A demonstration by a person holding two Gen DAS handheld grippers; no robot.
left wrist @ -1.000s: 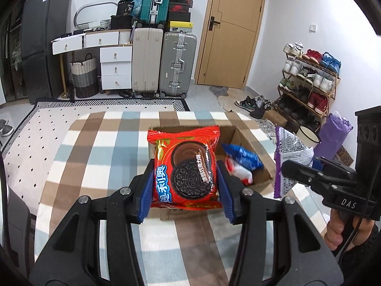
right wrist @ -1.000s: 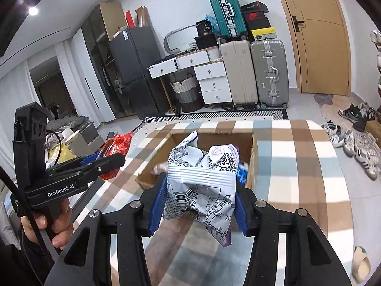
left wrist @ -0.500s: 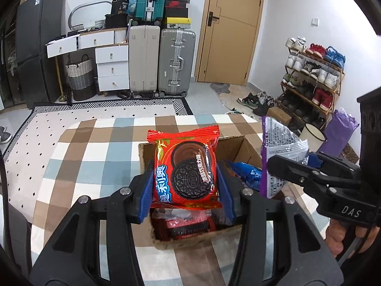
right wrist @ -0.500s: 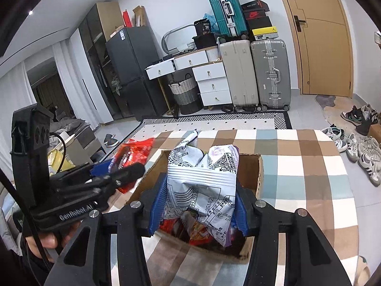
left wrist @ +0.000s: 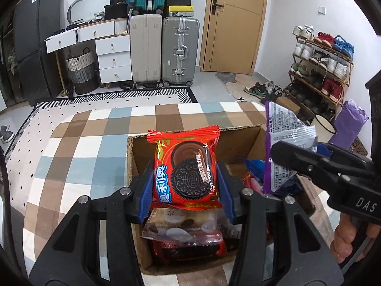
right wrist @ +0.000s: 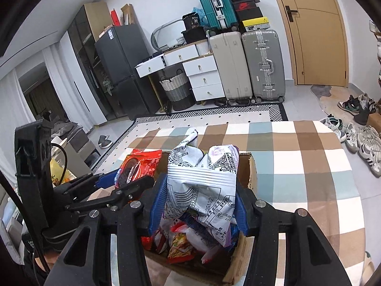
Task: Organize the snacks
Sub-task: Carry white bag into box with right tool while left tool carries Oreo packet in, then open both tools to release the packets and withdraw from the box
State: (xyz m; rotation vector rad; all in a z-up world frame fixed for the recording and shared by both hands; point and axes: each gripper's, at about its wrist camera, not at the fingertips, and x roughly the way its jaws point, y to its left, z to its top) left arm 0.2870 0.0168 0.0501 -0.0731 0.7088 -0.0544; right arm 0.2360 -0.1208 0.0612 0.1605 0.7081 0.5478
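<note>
- Left gripper [left wrist: 185,181] is clamped on a red cookie packet [left wrist: 185,166], held upright between the blue pads with its face to the camera; the packet hangs above the cardboard box [left wrist: 129,159], over the half nearer the box's left wall.
- Right gripper [right wrist: 197,200] is clenched on a crumpled white-and-purple snack bag [right wrist: 202,181], pinched across its lower half; the bag's long axis runs up and away from the fingers, and its loose top flops above the box's far rim.
- Both packets sit straight ahead of their own fingers and directly over the open box, so the coming move looks like a short drop or lowering, not a reach. Neither hand seems clearly nearer; the two grippers are close side by side, the left one's fingers just beside the white bag in the right wrist view.
- Inside the box lie other snacks: a clear pack of round pieces [left wrist: 181,224] under the red packet, and a jumble of red and blue wrappers [right wrist: 188,240] under the white bag.
- Box stands on a checked brown, blue and white cloth [left wrist: 83,147], towards its near edge.
- Crowding is the likely risk: the two held packets could snag each other on release.
</note>
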